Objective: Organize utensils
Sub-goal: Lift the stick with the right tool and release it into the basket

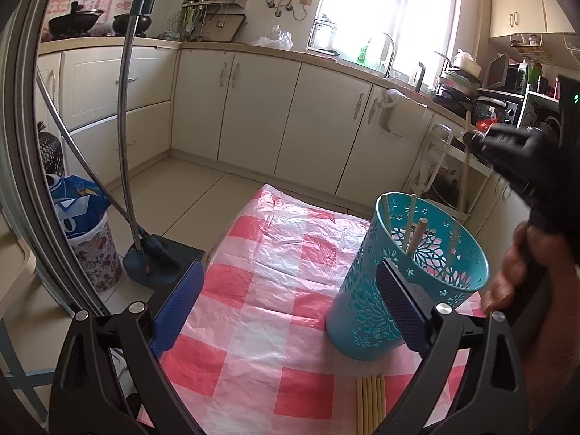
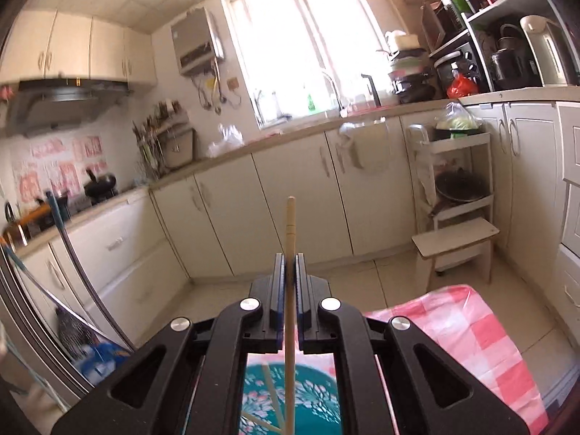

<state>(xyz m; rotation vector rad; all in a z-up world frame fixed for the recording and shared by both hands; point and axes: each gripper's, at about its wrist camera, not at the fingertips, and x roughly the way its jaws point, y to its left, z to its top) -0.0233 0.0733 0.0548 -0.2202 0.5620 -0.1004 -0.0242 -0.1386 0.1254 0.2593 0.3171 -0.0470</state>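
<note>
Small kitchen with cream cabinets (image 2: 297,195), pink checked tablecloth (image 1: 275,253), right gripper (image 2: 289,279) clamped on a chopstick (image 2: 290,239) standing upright above the teal holder (image 1: 409,275), left gripper (image 1: 290,308) spread wide, empty

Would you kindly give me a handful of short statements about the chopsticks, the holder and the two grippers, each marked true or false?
1. The right gripper is shut on a wooden chopstick. True.
2. The turquoise utensil holder is lying on its side. False: it stands upright on the pink checked tablecloth.
3. The holder already has chopsticks in it. True.
4. The left gripper is clamped on the holder. False: its jaws stand wide open, one finger in front of the holder, gripping nothing.
5. No chopsticks remain on the table. False: a bundle of loose chopsticks lies on the cloth near the left gripper.
</note>
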